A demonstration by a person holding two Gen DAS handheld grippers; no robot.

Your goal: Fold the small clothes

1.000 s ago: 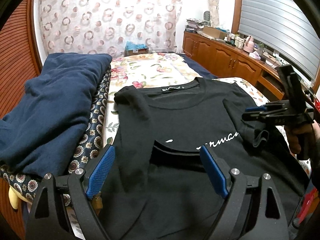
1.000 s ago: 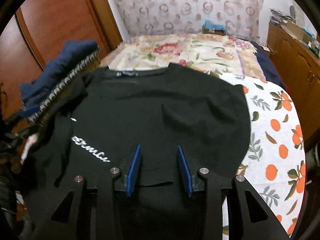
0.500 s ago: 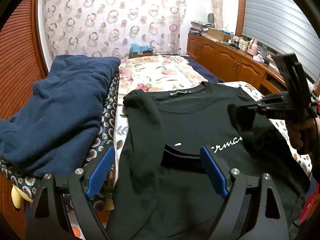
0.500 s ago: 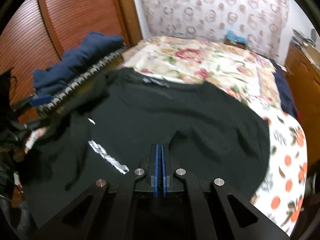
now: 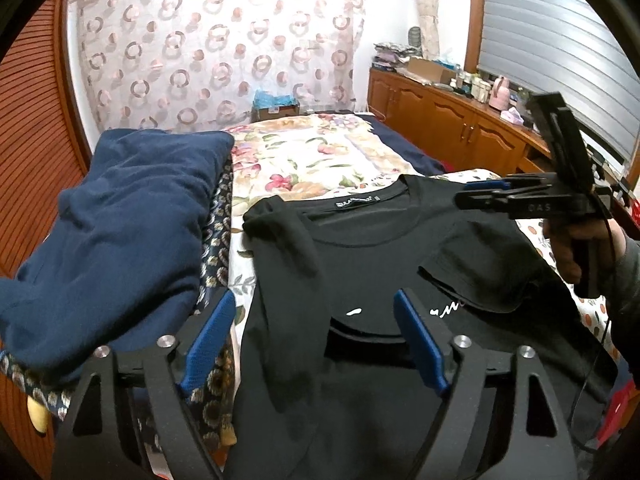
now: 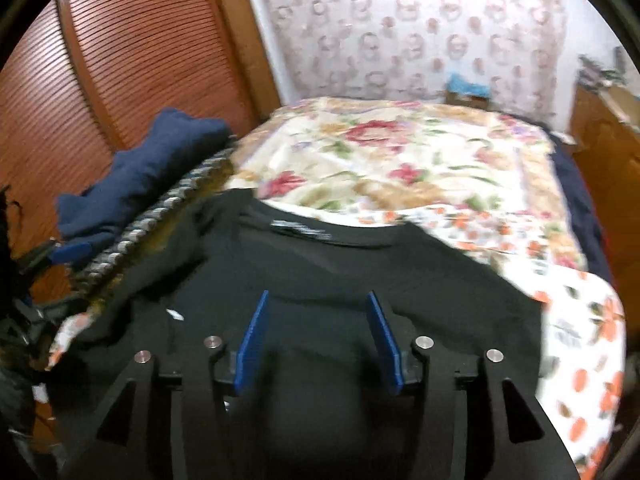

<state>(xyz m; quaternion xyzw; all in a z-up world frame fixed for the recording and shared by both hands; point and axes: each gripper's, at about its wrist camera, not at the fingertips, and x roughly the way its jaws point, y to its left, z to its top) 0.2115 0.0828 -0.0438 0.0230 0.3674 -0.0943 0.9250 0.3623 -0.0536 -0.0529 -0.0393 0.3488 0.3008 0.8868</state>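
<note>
Black T-shirt lies on a floral bedspread, both sleeves folded inward, while the left gripper narrows and the right gripper widens, neither clasping cloth.

Bed with floral cover; black T-shirt spread flat upon it, both sleeves folded inward; navy blanket heaped along its left edge.

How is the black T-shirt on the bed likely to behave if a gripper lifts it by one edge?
The black T-shirt is probably floppy: its folded-in sleeve lies creased and limp. It likely drapes rather than holds shape, and seems light, since it lies thin and flat on the floral bedspread.
</note>
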